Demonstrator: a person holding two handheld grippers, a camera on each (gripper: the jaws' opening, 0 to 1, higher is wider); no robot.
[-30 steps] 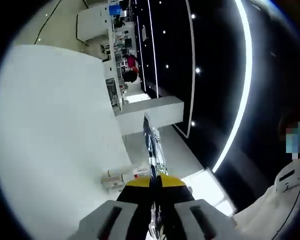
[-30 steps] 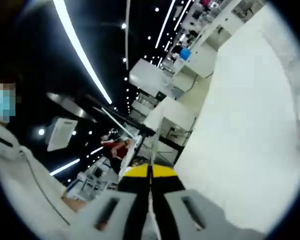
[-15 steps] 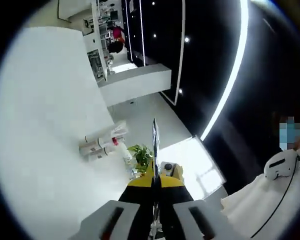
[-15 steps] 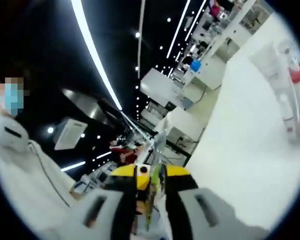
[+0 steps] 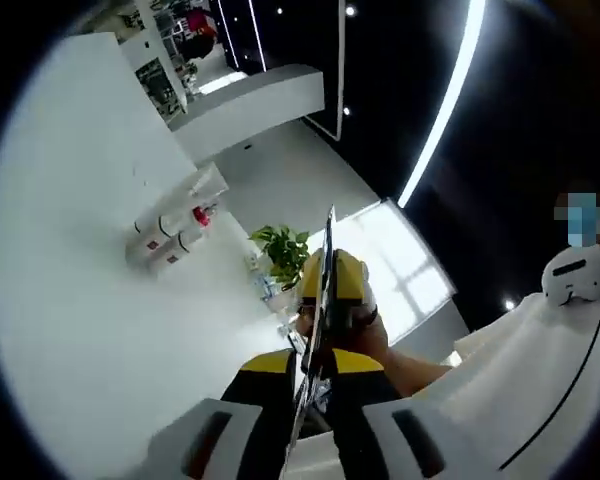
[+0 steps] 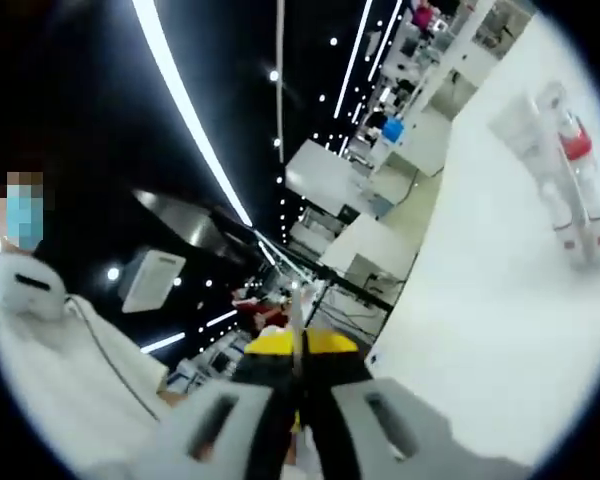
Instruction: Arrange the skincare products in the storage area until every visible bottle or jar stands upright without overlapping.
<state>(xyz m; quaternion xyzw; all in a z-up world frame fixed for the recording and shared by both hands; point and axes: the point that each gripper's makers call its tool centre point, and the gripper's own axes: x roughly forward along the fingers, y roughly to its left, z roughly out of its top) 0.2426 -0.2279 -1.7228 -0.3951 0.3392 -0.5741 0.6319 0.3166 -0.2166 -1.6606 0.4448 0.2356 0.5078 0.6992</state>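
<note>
Both cameras have swung since the earlier frames, so the cluster of white skincare bottles [image 5: 170,232] now sits left of centre in the left gripper view and at the right edge [image 6: 565,180] in the right gripper view, lying on the white table [image 5: 70,330]. The left gripper [image 5: 313,372] and right gripper [image 6: 302,372] are both clenched with nothing between the jaws, well apart from the bottles. In my judgement, the step calls for levelling both views, parting the jaws, then approaching one bottle at a time.
</note>
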